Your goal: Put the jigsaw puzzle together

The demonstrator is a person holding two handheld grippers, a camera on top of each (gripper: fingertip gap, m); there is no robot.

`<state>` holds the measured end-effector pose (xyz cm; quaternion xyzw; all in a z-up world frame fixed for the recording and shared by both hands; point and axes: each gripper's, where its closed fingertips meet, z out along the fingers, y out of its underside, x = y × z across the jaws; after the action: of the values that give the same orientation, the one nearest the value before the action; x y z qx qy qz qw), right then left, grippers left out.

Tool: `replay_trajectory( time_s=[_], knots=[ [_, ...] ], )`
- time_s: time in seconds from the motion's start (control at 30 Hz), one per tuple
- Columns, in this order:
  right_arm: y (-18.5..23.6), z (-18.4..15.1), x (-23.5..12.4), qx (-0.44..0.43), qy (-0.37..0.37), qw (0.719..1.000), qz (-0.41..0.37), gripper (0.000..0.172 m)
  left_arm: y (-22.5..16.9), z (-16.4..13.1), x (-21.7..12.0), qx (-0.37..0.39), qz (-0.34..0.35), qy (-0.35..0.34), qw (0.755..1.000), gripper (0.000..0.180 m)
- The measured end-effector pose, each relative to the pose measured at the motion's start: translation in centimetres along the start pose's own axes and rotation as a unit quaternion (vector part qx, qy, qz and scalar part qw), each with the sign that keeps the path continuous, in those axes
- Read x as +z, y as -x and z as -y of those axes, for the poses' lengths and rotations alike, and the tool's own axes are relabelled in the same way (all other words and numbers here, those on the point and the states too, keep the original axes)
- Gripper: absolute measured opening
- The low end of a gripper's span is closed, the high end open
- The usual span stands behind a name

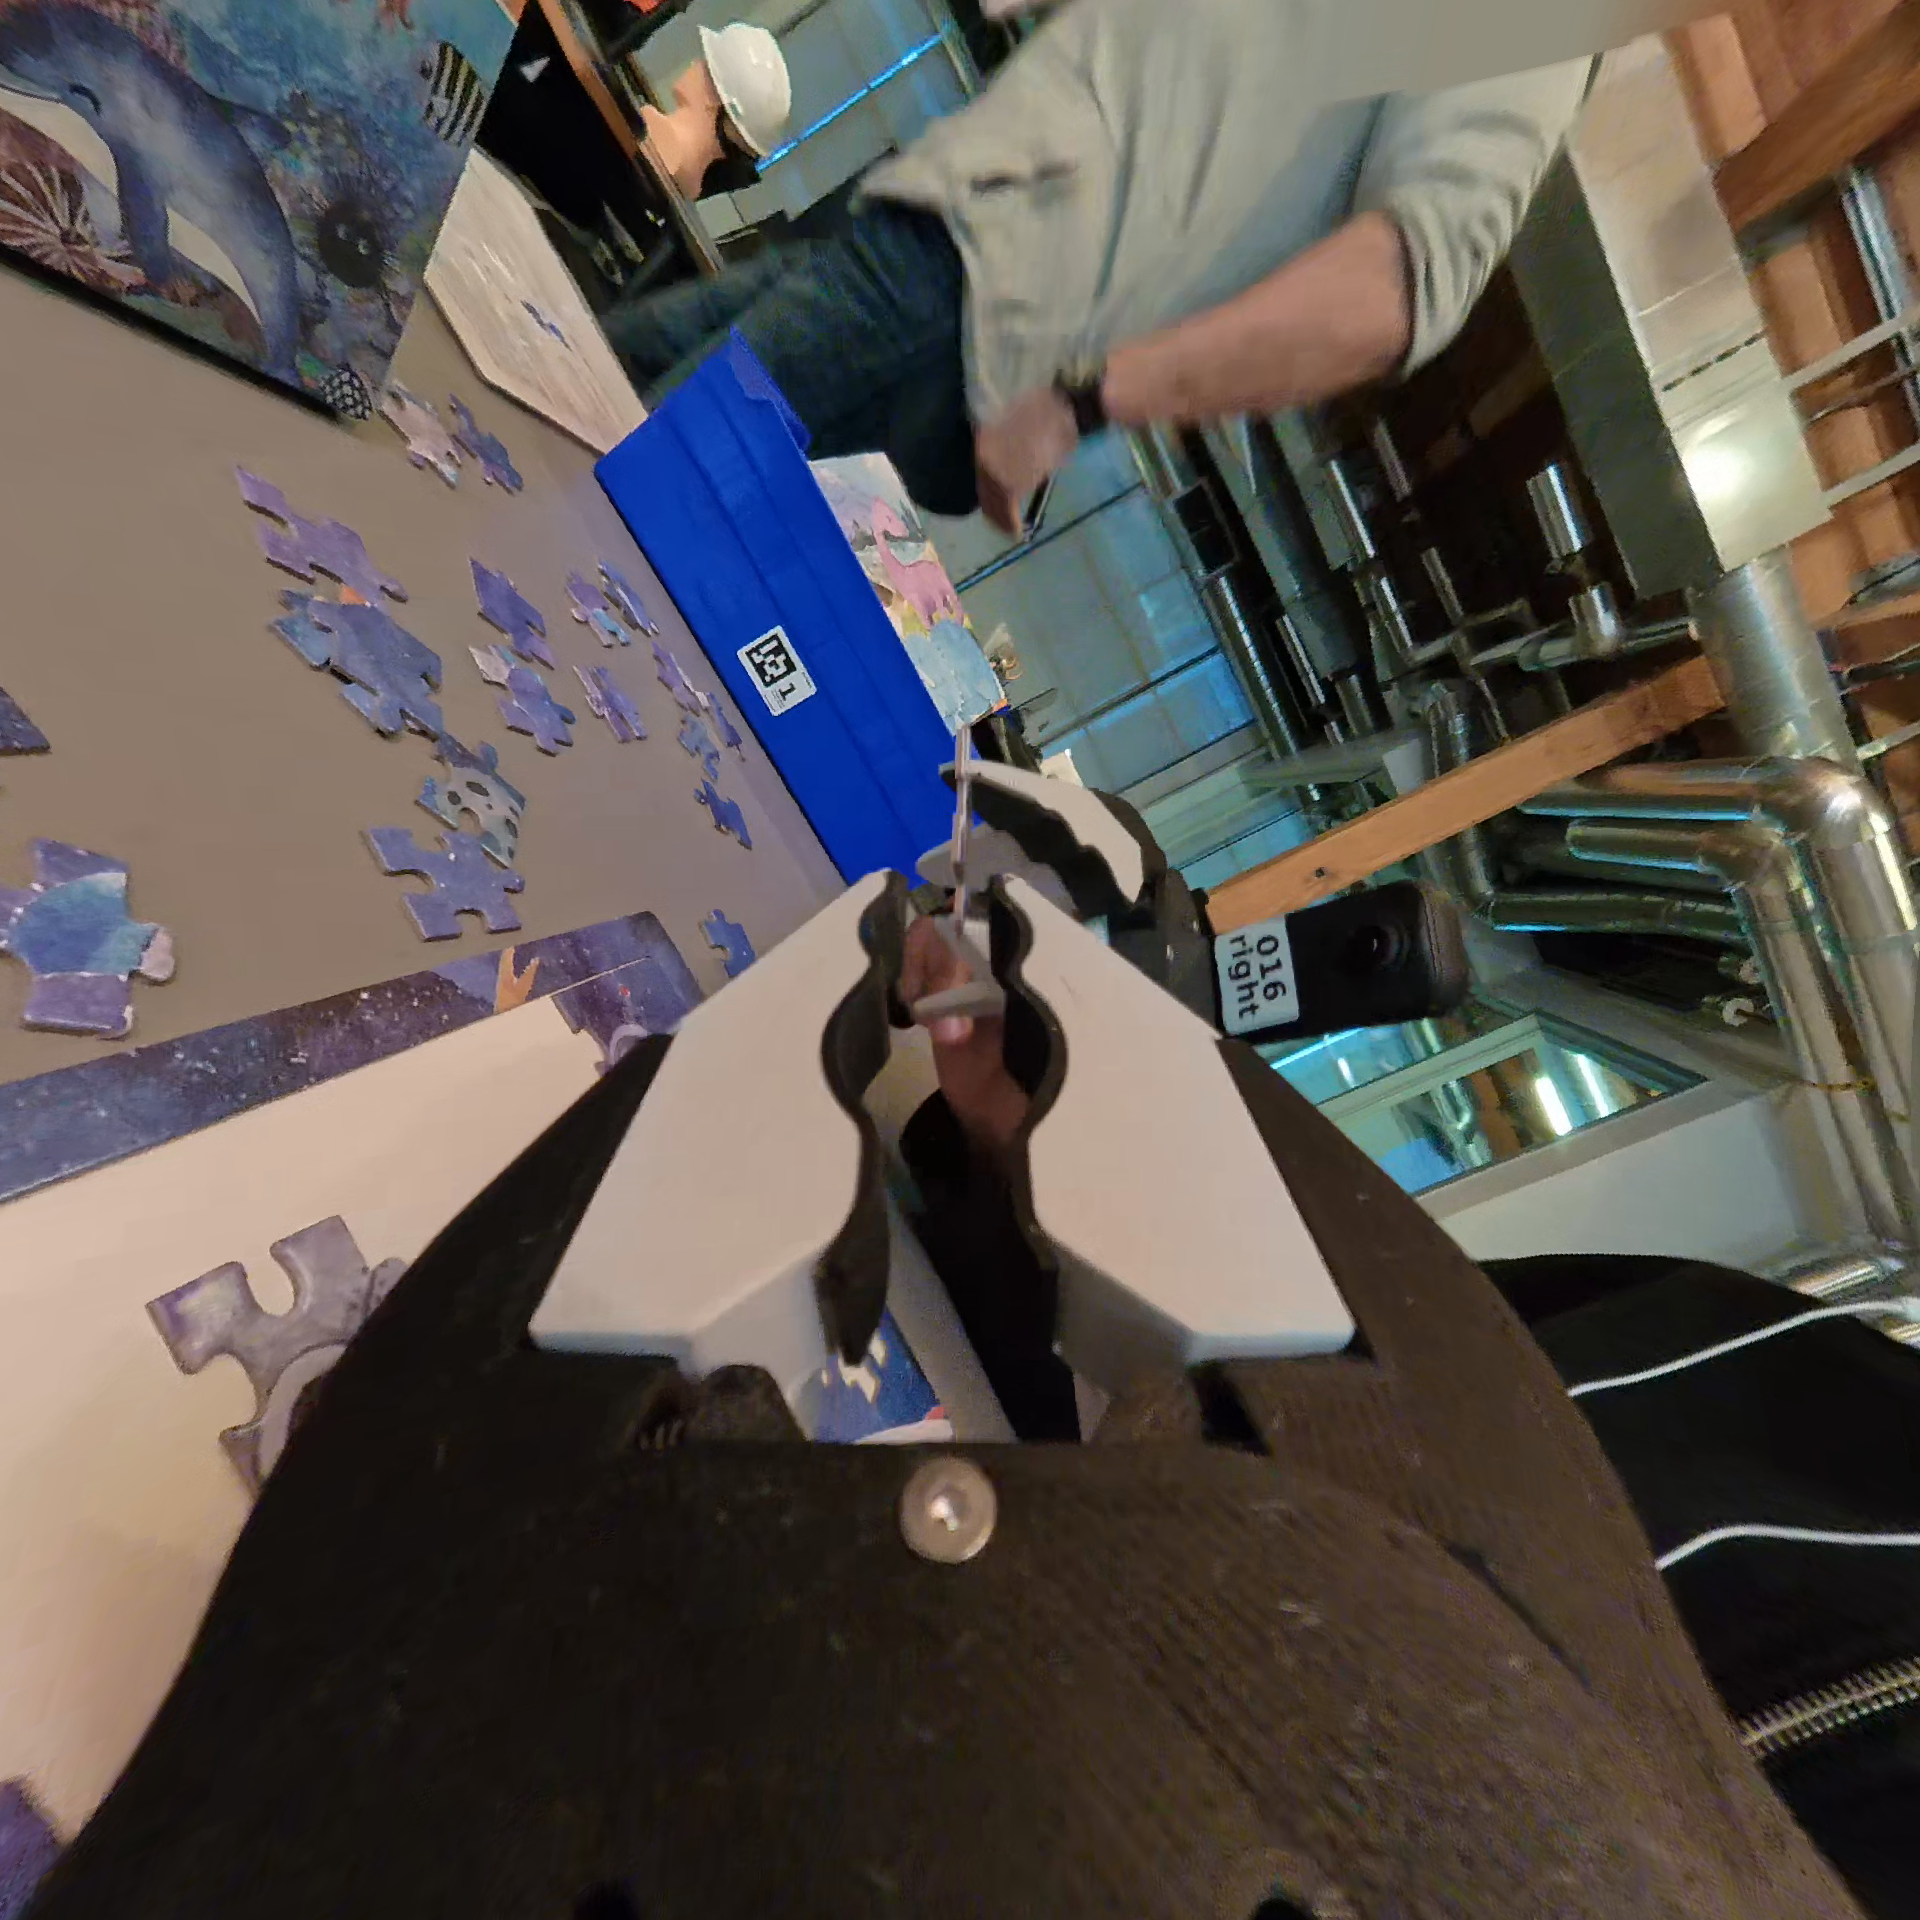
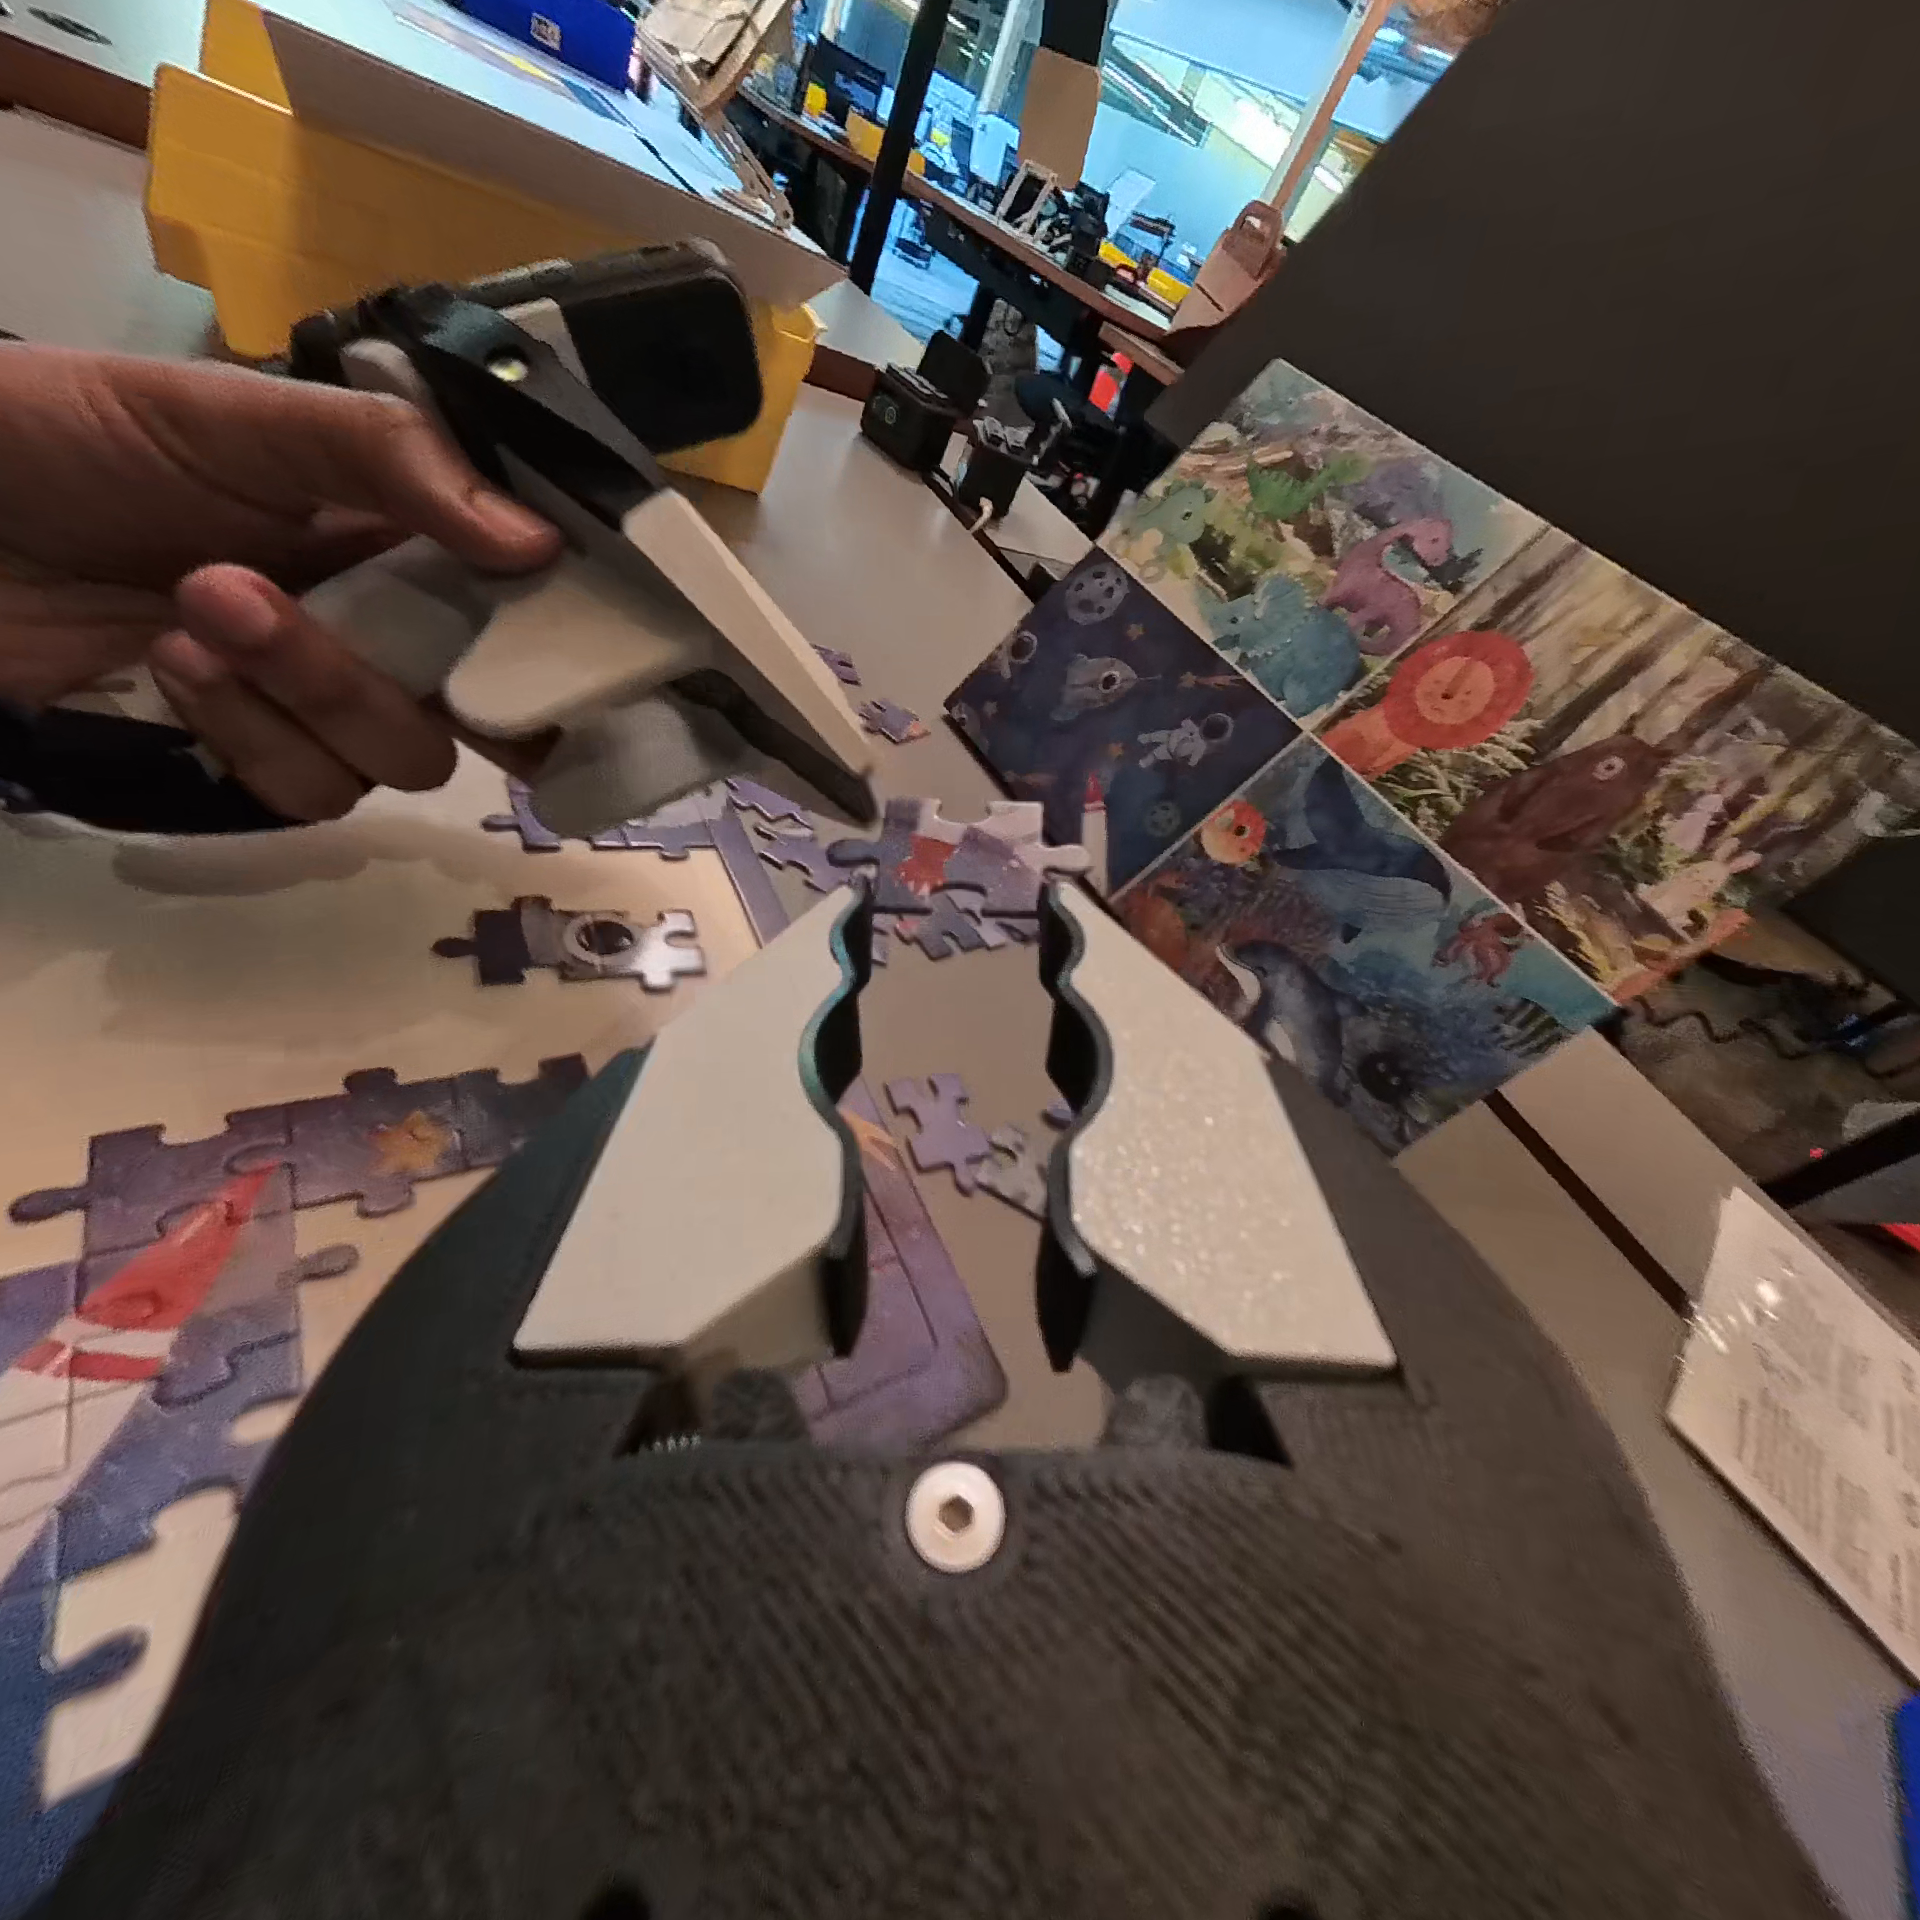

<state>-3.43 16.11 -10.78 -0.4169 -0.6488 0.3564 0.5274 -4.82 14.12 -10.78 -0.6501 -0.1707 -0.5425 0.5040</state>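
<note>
Puzzle piece [image 2: 961,852] handover above the table [image 2: 904,582]
My right gripper [image 2: 951,904] clamps the piece edgewise; my left gripper [image 1: 940,899], slightly parted, brackets it.

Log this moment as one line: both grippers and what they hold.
left gripper: slightly open around puzzle piece edge | right gripper: pinching that puzzle piece at its tips | loose pieces on table below

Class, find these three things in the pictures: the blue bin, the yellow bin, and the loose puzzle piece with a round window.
Blue bin [image 1: 790,582]: left wrist view, its side wall.
Yellow bin [image 2: 270,218]: right wrist view, its front wall.
Window puzzle piece [image 2: 582,943]: right wrist view, its middle.
</note>
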Motion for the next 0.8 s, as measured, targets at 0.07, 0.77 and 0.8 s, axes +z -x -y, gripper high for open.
replay_trajectory(
  time_s=[0.07,0.77,0.8],
  knots=[
    [-0.5,-0.8,-1.1,0.021,0.005,1.000,0.015,0.030,0.1,-0.3,-0.2,0.029,0.015,0.014,0.999,0.020],
    [7.8,-8.0,-3.9,0.093,0.162,0.942,0.278,0.030,5.7,-9.9,0.4,0.406,0.221,0.324,0.825,0.030],
    [7.9,-8.1,-3.9,0.095,0.164,0.941,0.280,0.030,5.7,-10.1,0.4,0.411,0.219,0.329,0.822,0.030]
  ],
)
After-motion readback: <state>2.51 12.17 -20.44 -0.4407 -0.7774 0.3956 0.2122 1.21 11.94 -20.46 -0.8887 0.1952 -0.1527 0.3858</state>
